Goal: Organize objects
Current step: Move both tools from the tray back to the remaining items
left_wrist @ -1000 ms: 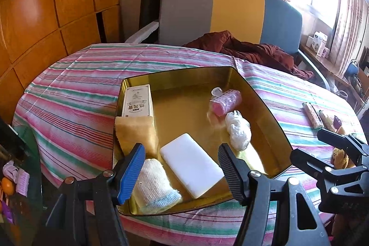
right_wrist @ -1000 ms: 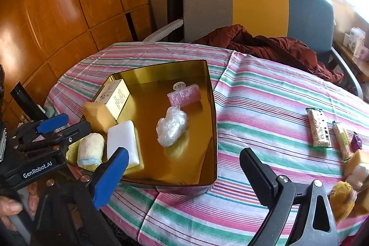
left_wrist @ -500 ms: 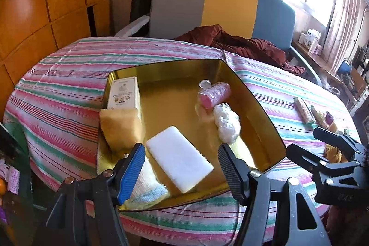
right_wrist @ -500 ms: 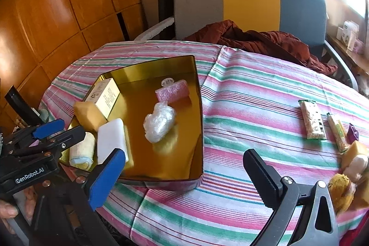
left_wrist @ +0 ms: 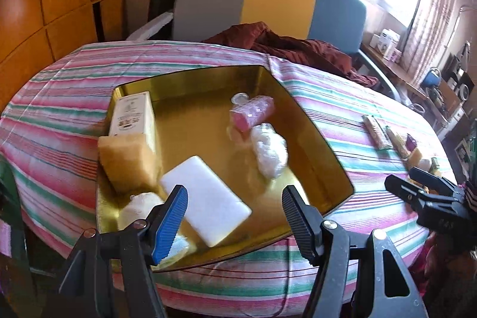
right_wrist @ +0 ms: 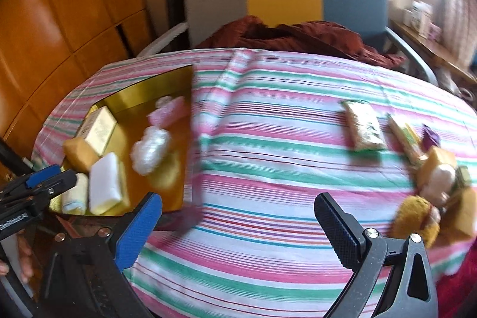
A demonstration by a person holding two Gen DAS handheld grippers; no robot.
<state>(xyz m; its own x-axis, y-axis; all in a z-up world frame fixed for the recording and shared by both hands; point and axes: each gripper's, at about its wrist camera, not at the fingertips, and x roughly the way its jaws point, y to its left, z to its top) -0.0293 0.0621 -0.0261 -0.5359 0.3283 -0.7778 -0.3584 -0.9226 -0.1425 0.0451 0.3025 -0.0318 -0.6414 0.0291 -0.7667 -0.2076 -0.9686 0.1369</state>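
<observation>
A gold tray (left_wrist: 322,139) on the striped tablecloth holds a cream box (left_wrist: 134,115), a yellow sponge (left_wrist: 128,163), a white block (left_wrist: 205,198), a rolled cloth (left_wrist: 137,207), a pink roller (left_wrist: 253,112) and a clear plastic bundle (left_wrist: 269,154). My left gripper (left_wrist: 234,207) hovers open over the tray's near edge, holding nothing. My right gripper (right_wrist: 237,213) stands wide open above bare cloth, empty. To its right lie two snack bars (right_wrist: 362,124), a purple piece (right_wrist: 430,136) and a blurred pile with a fuzzy yellow thing (right_wrist: 417,216).
A grey, yellow and blue chair (left_wrist: 247,5) with a dark red cloth (left_wrist: 298,49) stands behind the table. Wooden panels (left_wrist: 59,5) fill the left. A cluttered shelf (left_wrist: 387,46) runs under the window at right. A hand (right_wrist: 23,255) shows at the lower left.
The right wrist view has swung right: the tray slid to the left and the loose items at the right came nearer. The right jaws spread slightly. The left view shifted only a little.
</observation>
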